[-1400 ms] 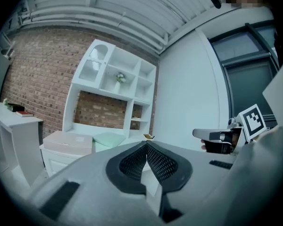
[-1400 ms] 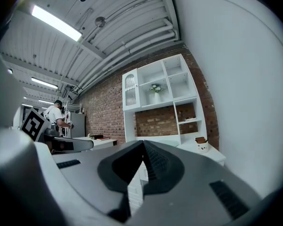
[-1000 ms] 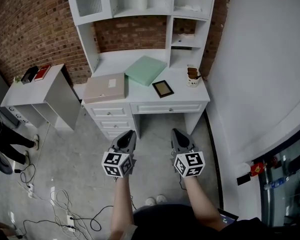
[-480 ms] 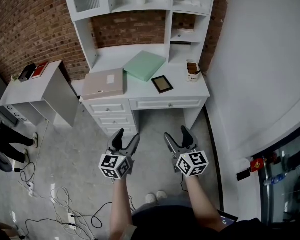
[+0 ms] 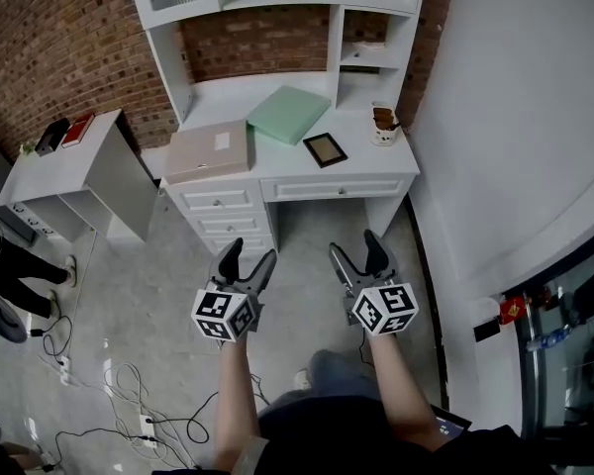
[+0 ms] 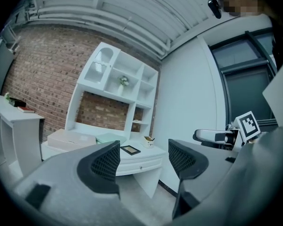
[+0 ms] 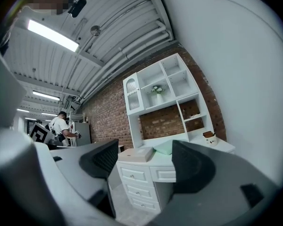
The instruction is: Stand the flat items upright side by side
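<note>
Three flat items lie on the white desk [image 5: 381, 171]: a beige box [image 5: 208, 150] at the left, a mint-green box [image 5: 288, 114] behind it, and a small dark picture frame [image 5: 325, 149] near the front. The left gripper view shows them too: the beige box [image 6: 68, 139], the green box [image 6: 108, 138] and the frame [image 6: 131, 149]. My left gripper [image 5: 246, 263] [image 6: 144, 157] and right gripper [image 5: 356, 255] [image 7: 146, 159] hang over the floor well short of the desk. Both are empty and their jaws are opening.
A cup [image 5: 382, 125] stands at the desk's right end, under the white hutch [image 5: 277, 28]. A low white side table [image 5: 64, 161] with a red and a black item is at the left. Cables [image 5: 129, 404] lie on the floor. A white wall [image 5: 515, 117] closes the right.
Both grippers went from shut to open while staying over the floor in front of the desk. The head view shifted slightly.
</note>
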The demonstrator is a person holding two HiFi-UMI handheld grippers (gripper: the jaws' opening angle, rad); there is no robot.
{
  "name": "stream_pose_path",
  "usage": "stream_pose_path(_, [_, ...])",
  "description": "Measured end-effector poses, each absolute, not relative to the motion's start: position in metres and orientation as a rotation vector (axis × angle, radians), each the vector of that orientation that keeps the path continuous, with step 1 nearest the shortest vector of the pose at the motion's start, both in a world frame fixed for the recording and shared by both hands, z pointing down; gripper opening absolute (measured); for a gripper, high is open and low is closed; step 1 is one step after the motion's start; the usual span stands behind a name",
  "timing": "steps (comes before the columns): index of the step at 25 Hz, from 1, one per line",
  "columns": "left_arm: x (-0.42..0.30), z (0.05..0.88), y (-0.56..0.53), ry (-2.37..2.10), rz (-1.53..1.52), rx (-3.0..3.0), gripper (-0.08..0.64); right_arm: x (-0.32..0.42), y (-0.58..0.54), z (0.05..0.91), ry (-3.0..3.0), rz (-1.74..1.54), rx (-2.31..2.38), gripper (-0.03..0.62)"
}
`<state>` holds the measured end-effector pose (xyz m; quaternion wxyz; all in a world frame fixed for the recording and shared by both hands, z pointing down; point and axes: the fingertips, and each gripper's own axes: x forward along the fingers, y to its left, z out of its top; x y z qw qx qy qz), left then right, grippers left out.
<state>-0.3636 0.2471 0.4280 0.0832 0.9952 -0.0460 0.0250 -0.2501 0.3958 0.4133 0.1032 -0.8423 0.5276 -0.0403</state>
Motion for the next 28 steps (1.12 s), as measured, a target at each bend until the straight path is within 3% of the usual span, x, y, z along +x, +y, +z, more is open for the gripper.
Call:
stream_pose_path(14, [-0.345, 0.414, 0.21, -0.141, 0.023, 2.997, 0.296, -0.227, 0.371, 0.4, 1.533, -0.049, -2.503, 0.334])
stream_pose_path(28, [-0.228, 0.44, 0.115, -0.178, 0.064, 2.998, 0.301, -0.104, 0.269, 0.418, 1.572, -0.059, -2.5, 0.334])
